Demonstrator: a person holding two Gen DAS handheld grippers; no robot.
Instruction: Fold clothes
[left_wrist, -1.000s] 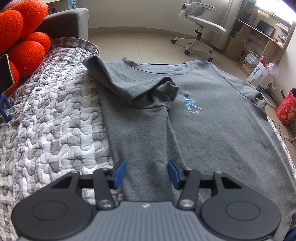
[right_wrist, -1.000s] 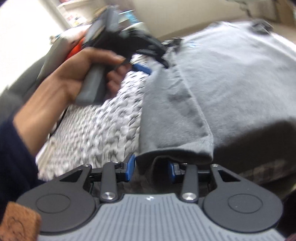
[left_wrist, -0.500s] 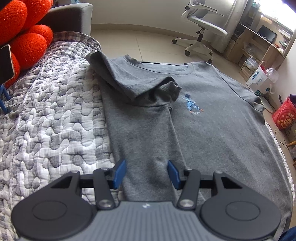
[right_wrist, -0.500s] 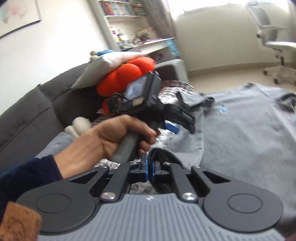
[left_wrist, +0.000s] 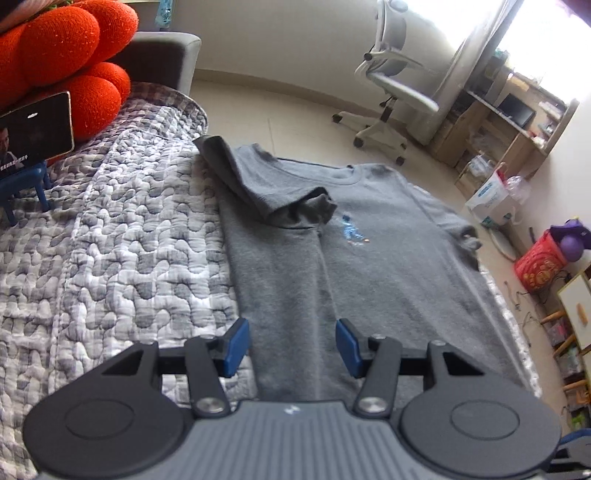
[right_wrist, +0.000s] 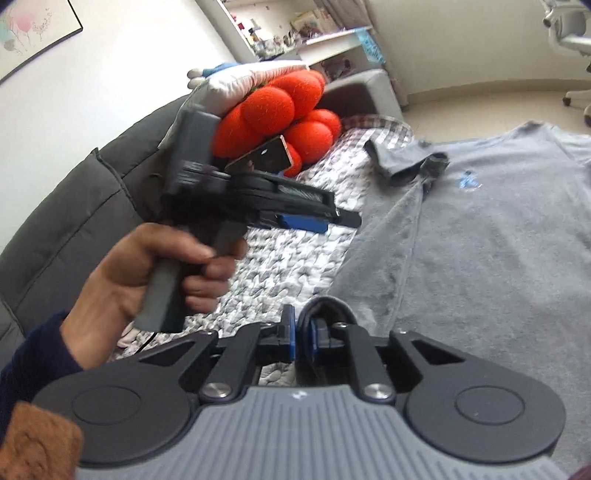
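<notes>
A grey T-shirt (left_wrist: 388, 266) lies spread on a quilted bed cover (left_wrist: 122, 258), its left side and sleeve folded in over the chest. The left hand-held gripper (left_wrist: 291, 345) hangs above the folded strip, jaws apart and holding nothing. The right hand-held gripper (right_wrist: 301, 332) has just been opening a little, yet its 2 pads seem to pinch a loop of the shirt's hem. A hand (right_wrist: 147, 280) grips the other tool's handle beside an orange cushion (right_wrist: 280, 110).

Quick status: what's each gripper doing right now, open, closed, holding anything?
Left gripper: open, nothing between its fingers, above the grey T-shirt.
Right gripper: nearly closed on a dark fold that looks like the T-shirt's hem; its jaws have just eased open slightly.
</notes>
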